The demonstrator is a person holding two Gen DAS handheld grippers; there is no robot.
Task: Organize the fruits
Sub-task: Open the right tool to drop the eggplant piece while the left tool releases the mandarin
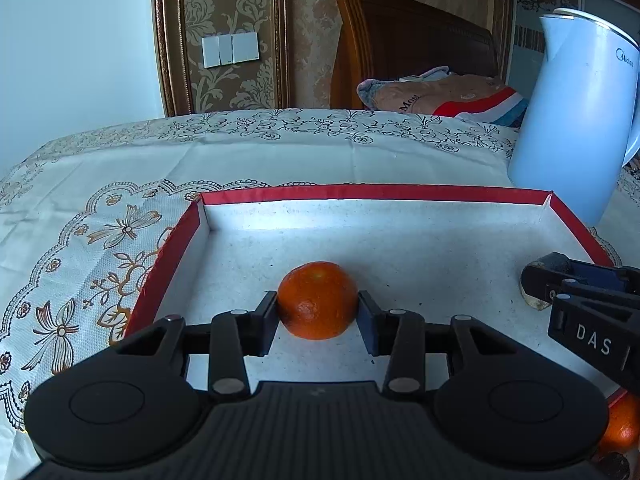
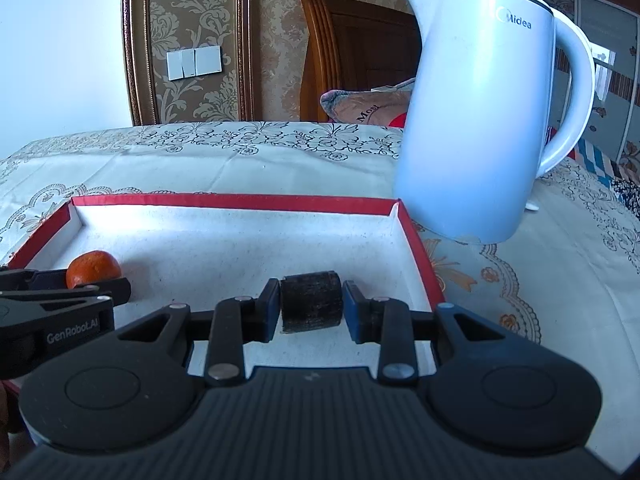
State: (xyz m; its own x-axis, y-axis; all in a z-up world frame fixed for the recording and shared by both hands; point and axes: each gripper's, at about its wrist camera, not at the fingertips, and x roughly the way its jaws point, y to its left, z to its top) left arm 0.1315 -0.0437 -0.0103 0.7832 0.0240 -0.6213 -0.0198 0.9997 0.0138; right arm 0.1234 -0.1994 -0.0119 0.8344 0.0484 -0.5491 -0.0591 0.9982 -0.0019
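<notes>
A shallow red-rimmed box point(image 1: 400, 192) is sat on the patterned tablecloth point(image 1: 100, 240), and both grippers are reached in over its near edge. Plenty of bare white floor is left inside the box toward the far wall and the far-left corner, so open room is found ahead of both grippers. On the right, the side wall point(image 2: 420, 256) is passed quite near the right gripper's outer finger.

The left gripper point(image 1: 318, 312) is clamped on a mandarin point(image 1: 318, 304), with a pad touching each side, at a moderate width set by the fruit. The mandarin is roundish, so no real long axis can be told; it is in the left half of the box, and whether it rests on the floor can't quite be told.

The right gripper point(image 2: 311, 306) is closed narrow on a dark stubby cylinder point(image 2: 311, 306), maybe a cut piece of something. Its long axis is laid crossways from pad to pad, flat ends against the pads.

A pale blue kettle point(image 2: 480, 112) is stood just outside the far-right corner, handle turned away to the right. A second orange fruit point(image 1: 622, 424) is seen outside the near-right edge. A headboard point(image 1: 400, 40) and pillow point(image 1: 440, 96) are well behind.
</notes>
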